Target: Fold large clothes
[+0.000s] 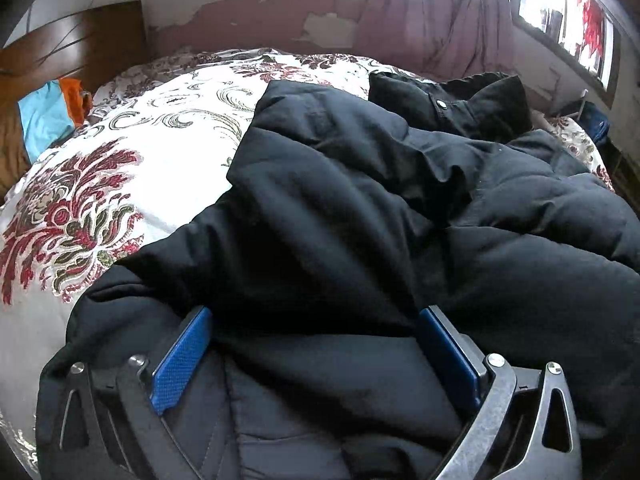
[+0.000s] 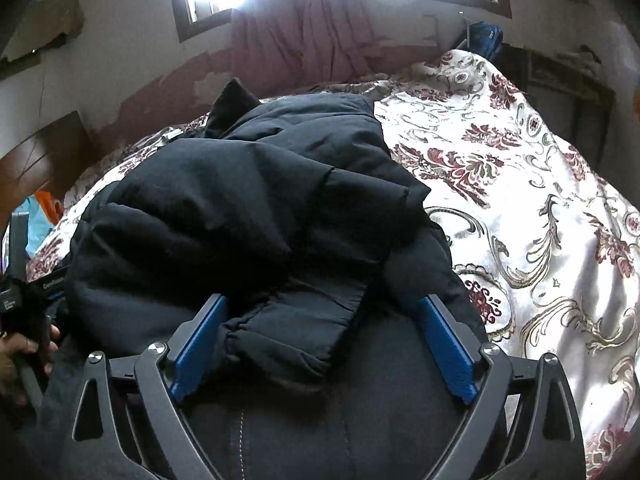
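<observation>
Black padded jacket (image 1: 360, 200) is being seen spread over the floral bedspread (image 1: 120, 152) in the left wrist view, where the left gripper (image 1: 316, 320) is being held wide, its blue pads (image 1: 180, 360) flanking loose fabric. In the right wrist view, the right gripper (image 2: 322, 308) is being held wide around a folded-in sleeve cuff (image 2: 288, 332).

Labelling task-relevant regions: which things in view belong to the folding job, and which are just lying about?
Job:
- bulky black quilted padded jacket
- left gripper
- right gripper

Lying about:
- white bedspread with red floral print
- turquoise and orange cloth
- dusty pink curtain
</observation>
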`<state>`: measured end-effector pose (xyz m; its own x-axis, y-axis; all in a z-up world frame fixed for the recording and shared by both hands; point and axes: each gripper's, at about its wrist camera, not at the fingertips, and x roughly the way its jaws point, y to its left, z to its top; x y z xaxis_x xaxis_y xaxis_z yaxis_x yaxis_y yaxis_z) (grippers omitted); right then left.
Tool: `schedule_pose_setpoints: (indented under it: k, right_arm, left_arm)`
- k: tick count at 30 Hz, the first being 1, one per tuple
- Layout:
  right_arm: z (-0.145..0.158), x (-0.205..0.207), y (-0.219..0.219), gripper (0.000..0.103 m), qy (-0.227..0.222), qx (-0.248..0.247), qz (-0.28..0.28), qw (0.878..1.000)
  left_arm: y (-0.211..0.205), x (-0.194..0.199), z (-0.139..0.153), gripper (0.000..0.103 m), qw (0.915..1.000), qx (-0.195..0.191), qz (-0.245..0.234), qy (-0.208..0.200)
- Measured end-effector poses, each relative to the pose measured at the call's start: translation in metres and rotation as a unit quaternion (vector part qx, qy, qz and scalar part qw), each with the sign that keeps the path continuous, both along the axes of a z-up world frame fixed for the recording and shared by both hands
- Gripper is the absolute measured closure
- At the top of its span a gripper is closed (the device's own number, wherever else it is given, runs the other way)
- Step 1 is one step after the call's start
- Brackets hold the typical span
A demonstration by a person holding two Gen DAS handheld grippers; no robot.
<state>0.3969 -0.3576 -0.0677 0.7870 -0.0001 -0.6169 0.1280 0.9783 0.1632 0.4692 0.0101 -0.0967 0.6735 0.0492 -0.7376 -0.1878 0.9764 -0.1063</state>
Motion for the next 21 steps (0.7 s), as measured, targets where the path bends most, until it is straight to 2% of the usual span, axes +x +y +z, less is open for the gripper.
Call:
schedule_pose_setpoints:
  k: [3, 6, 11, 13, 17, 19, 21]
  right_arm:
    - [0.001, -0.005, -0.007, 0.008, -0.01, 0.018, -0.01, 1.0]
    - [0.008, -0.018, -0.01, 0.008, -0.032, 0.025, -0.024, 0.999]
    - [0.028, -0.052, -0.003, 0.008, -0.076, 0.011, -0.009, 0.997]
    - [0.04, -0.082, 0.002, 0.007, -0.087, -0.002, -0.018, 0.996]
    - [0.064, -0.152, 0.01, 0.002, -0.106, 0.013, -0.063, 0.992]
    - [0.072, -0.187, 0.015, 0.002, -0.122, 0.01, -0.077, 0.989]
    - [0.076, -0.225, 0.026, 0.002, -0.138, -0.007, -0.098, 0.986]
  left_arm:
    - [0.005, -0.003, 0.005, 0.0, 0.9999, -0.015, -0.002, 0.005]
    - [0.009, -0.009, 0.014, 0.0, 0.9989, -0.031, -0.016, 0.032]
    - [0.018, -0.048, 0.043, 0.0, 0.9952, -0.081, -0.036, 0.041]
    - [0.016, -0.074, 0.061, 0.0, 0.9959, -0.075, -0.042, 0.027]
    - [0.01, -0.135, 0.091, 0.0, 0.9956, -0.068, -0.064, -0.003]
    - [0.006, -0.171, 0.103, 0.0, 0.9958, -0.062, -0.066, -0.008]
    - [0.004, -0.206, 0.11, 0.0, 0.9937, -0.074, -0.084, -0.007]
